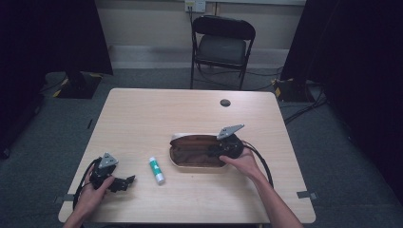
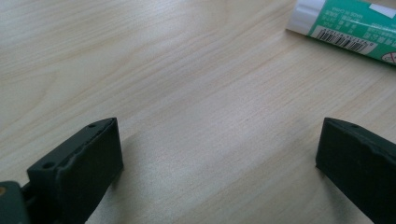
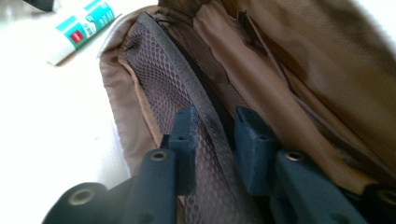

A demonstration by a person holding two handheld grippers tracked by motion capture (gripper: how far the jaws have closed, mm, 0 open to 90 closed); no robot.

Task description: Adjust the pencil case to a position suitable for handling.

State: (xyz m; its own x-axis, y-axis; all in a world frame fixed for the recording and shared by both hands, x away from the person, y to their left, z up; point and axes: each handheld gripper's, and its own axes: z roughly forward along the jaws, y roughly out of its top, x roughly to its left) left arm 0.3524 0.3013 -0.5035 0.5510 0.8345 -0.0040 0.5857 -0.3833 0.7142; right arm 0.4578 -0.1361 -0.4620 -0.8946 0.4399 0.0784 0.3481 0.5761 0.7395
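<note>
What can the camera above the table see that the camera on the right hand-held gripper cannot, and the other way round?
The high view alone takes in the whole light wooden table, the black folding chair behind it and the left hand-held gripper. The right gripper view alone shows the brown mesh pocket with its grey band inside the case, between the jaws. Both show the open brown fabric pencil case and the green-and-white glue stick.

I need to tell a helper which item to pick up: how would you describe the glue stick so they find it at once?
On the light wooden table, look between the open brown pouch and the left tongs. The glue stick lies flat there, touching neither: a small white tube with a green label, the one bright thing on the table.
</note>
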